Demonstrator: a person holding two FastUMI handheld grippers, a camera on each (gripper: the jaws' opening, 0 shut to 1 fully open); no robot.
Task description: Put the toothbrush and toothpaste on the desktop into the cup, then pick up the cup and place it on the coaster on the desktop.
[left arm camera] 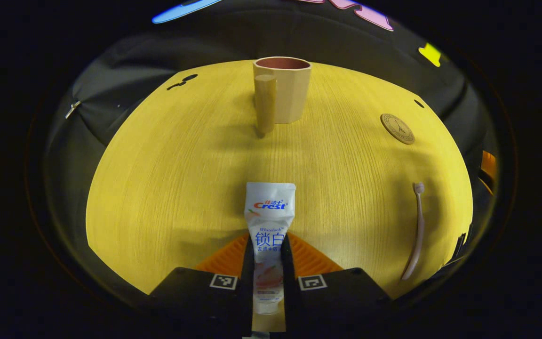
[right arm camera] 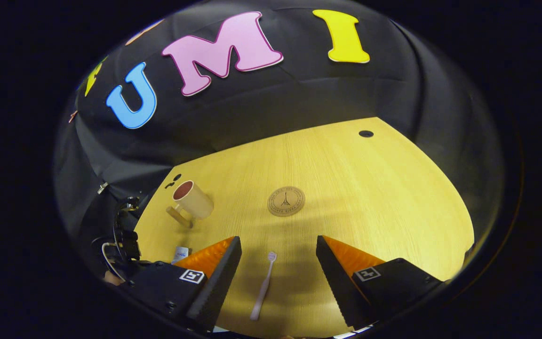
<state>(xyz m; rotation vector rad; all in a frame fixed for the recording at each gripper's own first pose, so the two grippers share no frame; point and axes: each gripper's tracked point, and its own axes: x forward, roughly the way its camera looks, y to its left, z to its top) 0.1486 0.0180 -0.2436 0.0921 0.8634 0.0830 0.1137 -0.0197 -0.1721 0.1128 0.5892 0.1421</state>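
While black cloth is walling the yellow wood desk [right arm camera: 370, 197], the cup [left arm camera: 284, 89] and coaster [right arm camera: 286, 201] are sitting well apart on it. The left gripper [left arm camera: 267, 249] is pinching the toothpaste [left arm camera: 269, 221], both fingers pressing its sides. The right gripper [right arm camera: 278, 256] is hanging wide open, the toothbrush [right arm camera: 264, 285] lying on the desk between its fingers, untouched.

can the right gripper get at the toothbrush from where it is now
Probably yes: the right gripper is open, and the toothbrush lies flat on the desktop between its fingers, with nothing covering it.
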